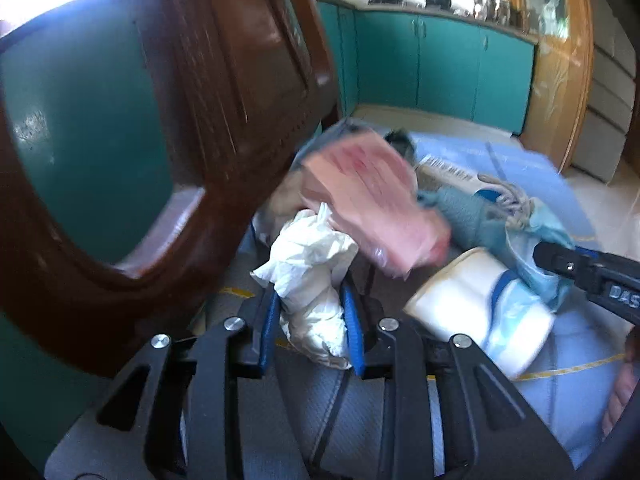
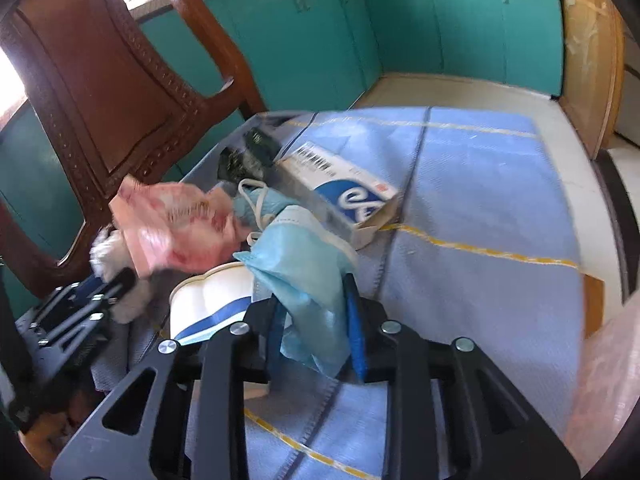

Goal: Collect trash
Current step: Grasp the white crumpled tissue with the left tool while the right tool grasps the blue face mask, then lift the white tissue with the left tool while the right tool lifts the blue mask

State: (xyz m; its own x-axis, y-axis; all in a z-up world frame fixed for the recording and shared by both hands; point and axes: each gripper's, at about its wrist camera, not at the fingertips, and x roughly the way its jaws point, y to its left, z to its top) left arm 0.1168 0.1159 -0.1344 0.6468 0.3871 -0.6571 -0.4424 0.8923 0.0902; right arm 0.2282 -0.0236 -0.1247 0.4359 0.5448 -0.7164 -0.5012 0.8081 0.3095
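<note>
My left claw [image 1: 312,312] clenched the crumpled white tissue [image 1: 308,276] and my right claw [image 2: 316,320] the blue face mask [image 2: 304,276]; both looked light, soft, best pinched mid-bunch.

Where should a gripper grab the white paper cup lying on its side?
Pinch the paper cup at its open rim, one finger inside, one outside, coming from the mouth end facing the pink wrapper. The side wall would probably crush or roll.
</note>
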